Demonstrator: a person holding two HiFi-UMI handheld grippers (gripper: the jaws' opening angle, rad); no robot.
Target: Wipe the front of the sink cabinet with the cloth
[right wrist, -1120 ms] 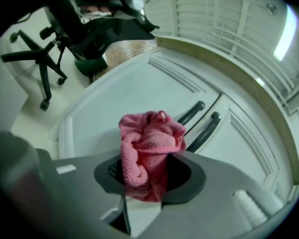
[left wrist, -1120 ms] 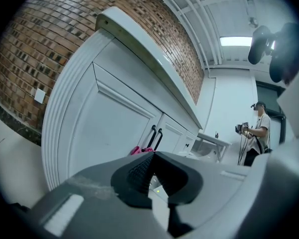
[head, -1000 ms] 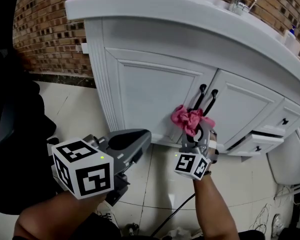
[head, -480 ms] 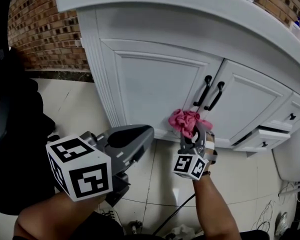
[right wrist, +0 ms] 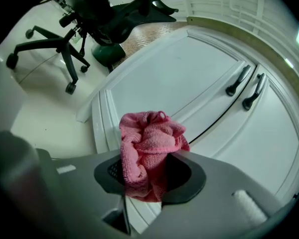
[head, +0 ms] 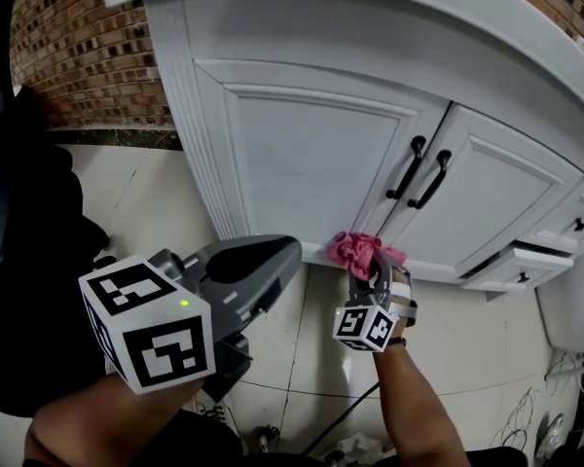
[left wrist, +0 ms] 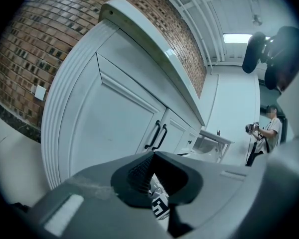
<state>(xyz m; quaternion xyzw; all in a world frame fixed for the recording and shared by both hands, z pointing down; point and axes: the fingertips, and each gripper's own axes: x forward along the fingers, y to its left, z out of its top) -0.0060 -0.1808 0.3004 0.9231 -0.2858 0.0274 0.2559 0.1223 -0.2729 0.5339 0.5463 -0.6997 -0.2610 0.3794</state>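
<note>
No words, labels or numbers are legible — none anywhere.

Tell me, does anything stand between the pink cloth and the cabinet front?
Nothing visible does. The right gripper holds the pink cloth right at the lower edge of the cabinet front; the black handles sit higher, off to the side.

Door handles (head: 407,169) and a part-open drawer (head: 519,267) jut from the flat cabinet front (head: 302,163).
</note>
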